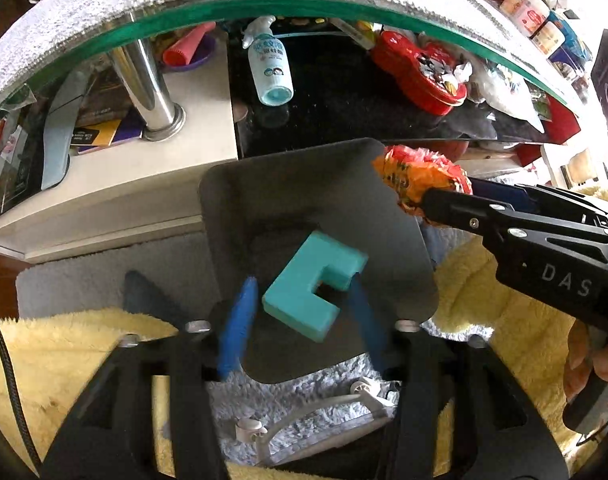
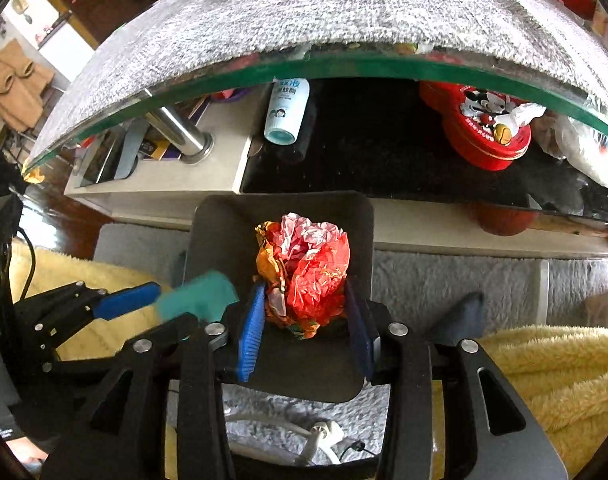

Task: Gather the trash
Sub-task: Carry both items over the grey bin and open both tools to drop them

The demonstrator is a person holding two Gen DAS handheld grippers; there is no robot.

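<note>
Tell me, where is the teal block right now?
In the left wrist view, the teal block sits between the left gripper's blue fingers, over the dark bin.

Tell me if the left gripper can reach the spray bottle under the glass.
Probably not from above: the glass top covers the spray bottle, and a teal block sits between the jaws of the left gripper.

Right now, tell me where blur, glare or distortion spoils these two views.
Left wrist view: fisheye bends the glass table edge into an arc; window glare whites out the upper right. Right wrist view: the teal block is motion-smeared, while the crumpled wrapper stays sharp.
</note>
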